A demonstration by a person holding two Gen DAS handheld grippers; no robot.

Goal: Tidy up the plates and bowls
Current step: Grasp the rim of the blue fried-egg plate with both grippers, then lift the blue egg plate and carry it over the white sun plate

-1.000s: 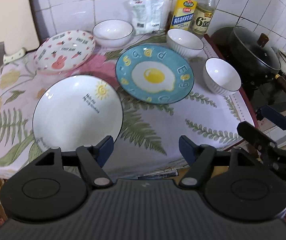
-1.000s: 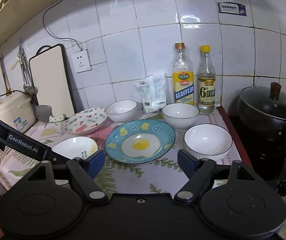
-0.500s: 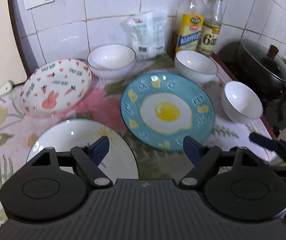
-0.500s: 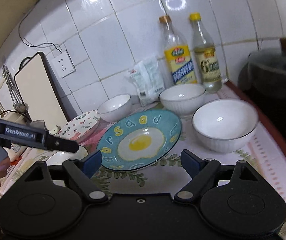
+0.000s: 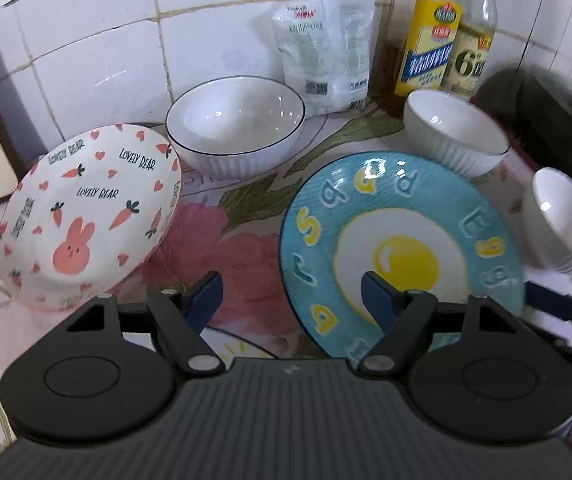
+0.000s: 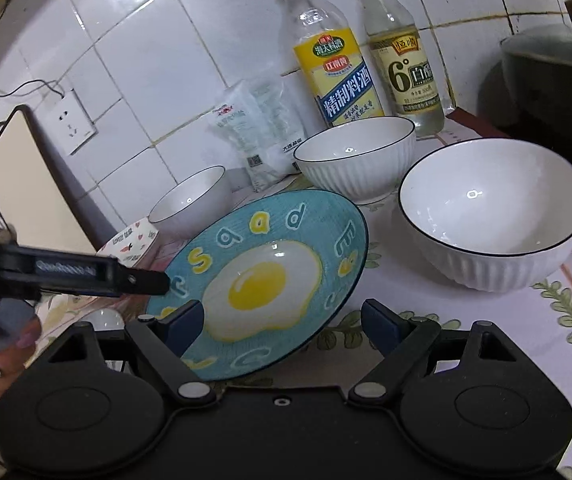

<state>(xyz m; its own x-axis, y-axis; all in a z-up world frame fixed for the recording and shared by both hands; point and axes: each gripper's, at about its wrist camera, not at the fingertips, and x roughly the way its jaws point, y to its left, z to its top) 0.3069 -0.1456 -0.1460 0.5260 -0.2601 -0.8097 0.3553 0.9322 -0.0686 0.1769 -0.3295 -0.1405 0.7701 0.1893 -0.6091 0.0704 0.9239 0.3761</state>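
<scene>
The blue egg plate (image 5: pixel 401 240) lies flat on the flowered cloth (image 5: pixel 242 248) and serves as the landmark. Left of it rests the rabbit plate (image 5: pixel 86 216), tilted; behind that, toward the tiled wall, stands a white bowl (image 5: pixel 236 132). Behind the egg plate's far right edge stands a second bowl (image 5: pixel 455 136), and to its right a third bowl (image 6: pixel 489 212). Two bottles (image 6: pixel 333 64) and a plastic packet (image 5: pixel 325 48) stand against the wall beyond. The left gripper (image 5: pixel 291 300) hangs over the plate's near left rim, jaws closing with nothing between the pads. The right gripper (image 6: pixel 282 324) hangs over the near right rim, jaws spread wide and empty.
</scene>
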